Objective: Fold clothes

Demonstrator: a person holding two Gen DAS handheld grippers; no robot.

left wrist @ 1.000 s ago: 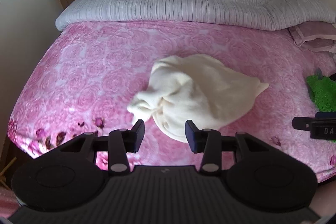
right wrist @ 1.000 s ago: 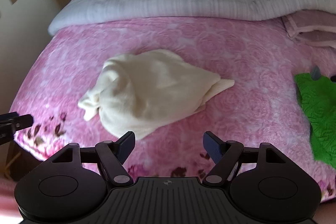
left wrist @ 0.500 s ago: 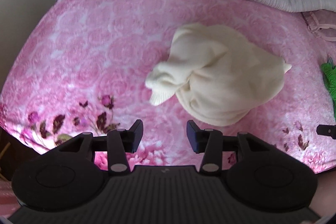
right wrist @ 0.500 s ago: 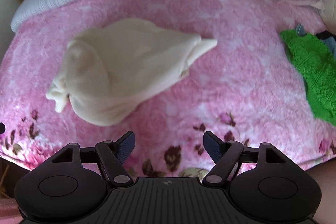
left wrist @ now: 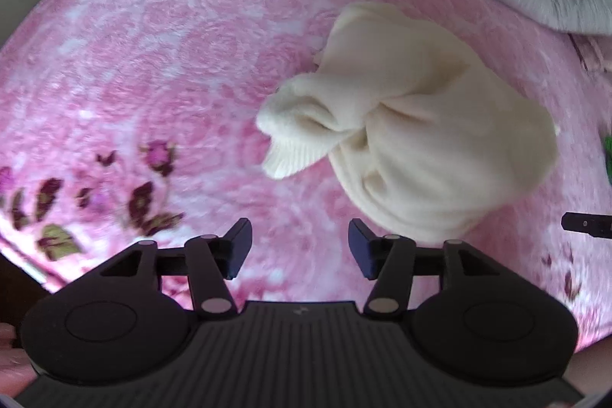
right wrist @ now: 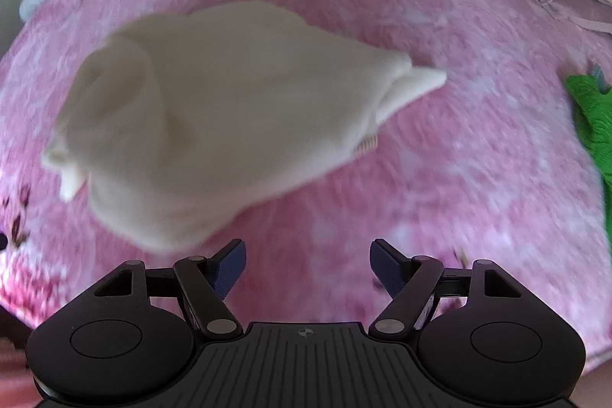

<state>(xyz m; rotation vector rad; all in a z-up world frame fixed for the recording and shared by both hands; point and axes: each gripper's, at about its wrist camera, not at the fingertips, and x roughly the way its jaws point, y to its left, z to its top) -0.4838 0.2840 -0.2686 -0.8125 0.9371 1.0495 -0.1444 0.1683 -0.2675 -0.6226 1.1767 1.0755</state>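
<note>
Bunched, rumpled cream garment [left wrist: 420, 125] ahead-right of left gripper [left wrist: 300, 247], ahead-left of right gripper [right wrist: 308, 262]; both spread apart, empty.

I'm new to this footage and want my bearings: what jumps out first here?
A crumpled cream sweater lies bunched in the middle of the pink rose-patterned bedspread. Both the left gripper and the right gripper hover open just short of it, holding nothing. A bright green garment lies at the bed's right edge.
</note>
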